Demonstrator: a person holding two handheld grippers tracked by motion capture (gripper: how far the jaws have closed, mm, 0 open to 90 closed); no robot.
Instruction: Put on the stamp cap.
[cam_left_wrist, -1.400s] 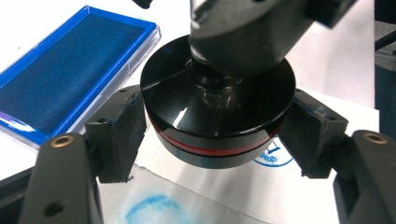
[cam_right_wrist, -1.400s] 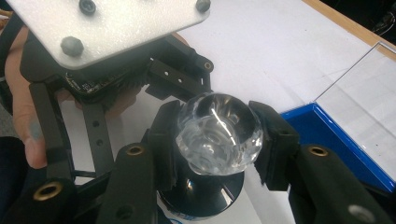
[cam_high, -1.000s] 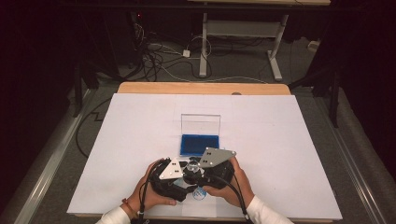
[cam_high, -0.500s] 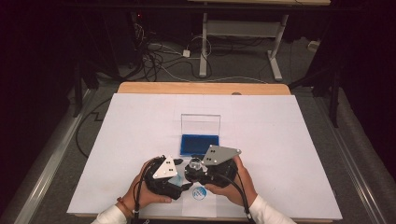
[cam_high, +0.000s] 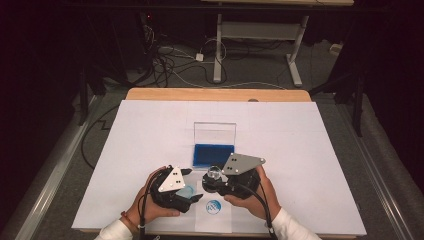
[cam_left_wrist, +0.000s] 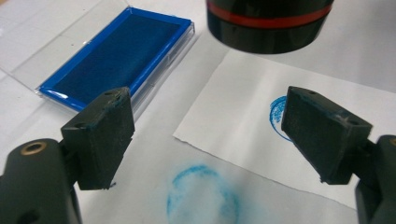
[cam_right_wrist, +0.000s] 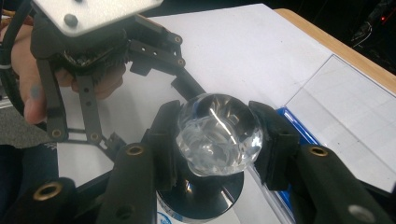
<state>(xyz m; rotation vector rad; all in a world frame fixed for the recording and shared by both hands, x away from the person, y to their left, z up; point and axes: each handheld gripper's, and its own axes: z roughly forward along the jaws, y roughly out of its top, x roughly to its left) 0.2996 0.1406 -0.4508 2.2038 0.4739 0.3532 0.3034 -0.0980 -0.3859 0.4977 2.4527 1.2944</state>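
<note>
A stamp with a clear round knob (cam_right_wrist: 215, 122) and a black base with a red ring (cam_left_wrist: 268, 21) hangs just above the table. My right gripper (cam_right_wrist: 217, 140) is shut on the knob (cam_high: 214, 174). Below it lies a white paper slip (cam_high: 214, 217) carrying a round blue print (cam_high: 214, 206). My left gripper (cam_left_wrist: 208, 109) is open with nothing between its fingers, just left of the stamp (cam_high: 191, 185). One left finger (cam_left_wrist: 322, 133) hides part of the print (cam_left_wrist: 276, 114). The open blue ink pad (cam_high: 213, 155) sits just beyond both grippers.
The pad's clear lid (cam_high: 215, 134) lies flat behind it. A faint blue ring smear (cam_left_wrist: 203, 196) marks the white table sheet (cam_high: 310, 150) beside the slip. A wooden table edge (cam_high: 215, 95) runs along the far side. Cables lie on the floor beyond.
The stamp has come up off the paper slip and moved slightly away, uncovering the blue print. My left gripper has shifted a little to the left.
</note>
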